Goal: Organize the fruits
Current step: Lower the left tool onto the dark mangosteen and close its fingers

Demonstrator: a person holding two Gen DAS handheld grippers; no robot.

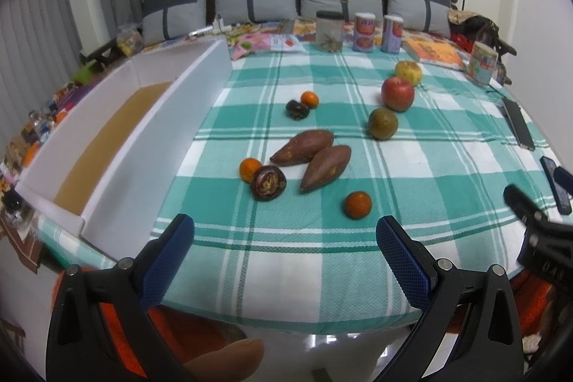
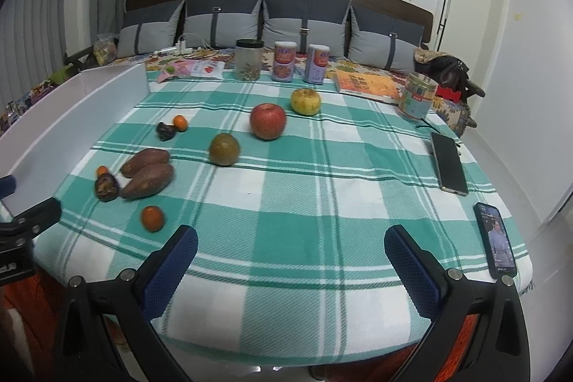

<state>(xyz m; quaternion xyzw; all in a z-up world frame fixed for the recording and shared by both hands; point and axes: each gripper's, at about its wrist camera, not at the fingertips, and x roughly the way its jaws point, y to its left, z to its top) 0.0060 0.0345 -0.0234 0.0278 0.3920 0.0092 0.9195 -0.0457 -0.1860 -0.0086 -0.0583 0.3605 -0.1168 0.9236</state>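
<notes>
Left wrist view: the left gripper (image 1: pixel 284 247) hangs released, jaws spread wide with nothing between them, at the 6 o'clock edge of the checked cloth (image 1: pixel 358 167) covering the surface. Just past it at 12 o'clock lies a small orange (image 1: pixel 357 204). Farther on, two sweet potatoes (image 1: pixel 313 154) lie side by side, touching; at their 9 o'clock a dark purple fruit (image 1: pixel 268 182) rests against another small orange (image 1: pixel 250 168). Toward 12 o'clock a second dark fruit (image 1: pixel 296 109) sits beside a third small orange (image 1: pixel 309 99). At 1 o'clock a greenish round fruit (image 1: pixel 383 123), a red apple (image 1: pixel 397 93) and a yellow apple (image 1: pixel 408 72) form a diagonal line, the two apples touching. A white box (image 1: pixel 118 145) with a brown floor stands open along the cloth at 10 o'clock.

Right wrist view: the right gripper (image 2: pixel 290 251) is likewise released and empty above the cloth's near edge. Two phones (image 2: pixel 448 163) lie at 2 and 3 o'clock.
</notes>
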